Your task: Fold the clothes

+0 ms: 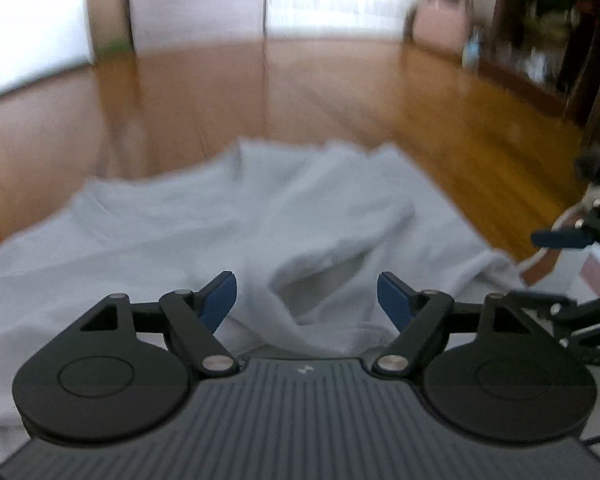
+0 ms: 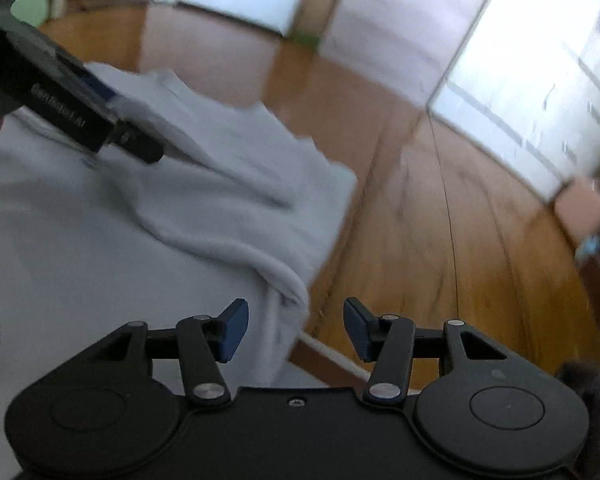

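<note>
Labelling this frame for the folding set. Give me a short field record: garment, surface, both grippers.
garment: light grey garment, rumpled, a thick fold ridge across it, partly folded
surface: wooden floor; garment's edge lies on it
left gripper: jaws open, above the garment, nothing pinched
right gripper: jaws open, over the garment's edge, nothing pinched
image quality: motion blur in both views

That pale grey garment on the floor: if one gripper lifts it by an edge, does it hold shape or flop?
Likely flops: the grey garment already lies in soft rumpled folds. Its fleecy-looking surface probably grips the pads rather than slipping. On the glossy wooden floor it may slide or bunch when pushed.
</note>
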Tool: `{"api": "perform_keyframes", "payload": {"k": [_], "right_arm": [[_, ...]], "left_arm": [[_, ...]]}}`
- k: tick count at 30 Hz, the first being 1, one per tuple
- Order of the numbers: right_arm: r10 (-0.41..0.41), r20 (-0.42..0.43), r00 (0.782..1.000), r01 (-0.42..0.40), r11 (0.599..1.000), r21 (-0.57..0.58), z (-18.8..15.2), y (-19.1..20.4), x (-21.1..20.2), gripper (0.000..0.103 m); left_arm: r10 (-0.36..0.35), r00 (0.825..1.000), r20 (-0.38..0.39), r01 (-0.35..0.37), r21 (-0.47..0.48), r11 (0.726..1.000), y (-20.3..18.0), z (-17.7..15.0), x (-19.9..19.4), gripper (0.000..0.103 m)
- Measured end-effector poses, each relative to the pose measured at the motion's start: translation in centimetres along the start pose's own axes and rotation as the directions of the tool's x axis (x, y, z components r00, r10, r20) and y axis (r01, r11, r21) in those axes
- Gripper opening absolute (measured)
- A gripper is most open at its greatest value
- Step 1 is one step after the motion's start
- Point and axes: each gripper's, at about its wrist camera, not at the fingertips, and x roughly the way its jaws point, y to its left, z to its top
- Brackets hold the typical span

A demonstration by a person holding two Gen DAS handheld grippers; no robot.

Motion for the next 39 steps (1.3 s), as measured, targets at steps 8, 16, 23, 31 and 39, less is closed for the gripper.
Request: {"api": "perform_keyframes", "payload": {"k": [8, 16, 23, 31, 39], "right_arm": [[0.004, -0.035, 0.999, 0.0, 0.993, 0.119, 0.0, -1.0, 1.6, 0.013], [-0.103, -0.004, 0.995, 0.103, 0.992, 0.07, -1.6, 0.9, 0.3, 0.014], [-0.121, 0.012, 0.993, 0.119, 0.988, 0.096, -1.6, -0.3, 0.2, 0.02], [-0.109, 0.021, 0.994, 0.106, 0.989, 0.103, -1.5, -1.0, 0.8, 0.019], [-0.097, -0.012, 0.995, 0.098, 0.989, 0.108, -1.3, -1.8, 1.0, 0.024]], "left_arm": [[0.17, 0.94, 0.297, -0.098, -0.241, 0.965, 2.9, -1.0, -5.2, 0.009], [0.359, 0.932, 0.057, -0.261, -0.584, 0.769, 6.9, -8.0, -6.6, 0.029], [0.585, 0.81, 0.04, -0.44, -0.617, 0.652, 7.6, -10.3, -11.6, 0.072], [0.461, 0.887, -0.011, -0.349, -0.67, 0.655, 12.2, -11.0, -13.8, 0.073], [0.416, 0.909, 0.02, -0.294, -0.676, 0.676, 15.8, -13.9, -15.6, 0.06]]}}
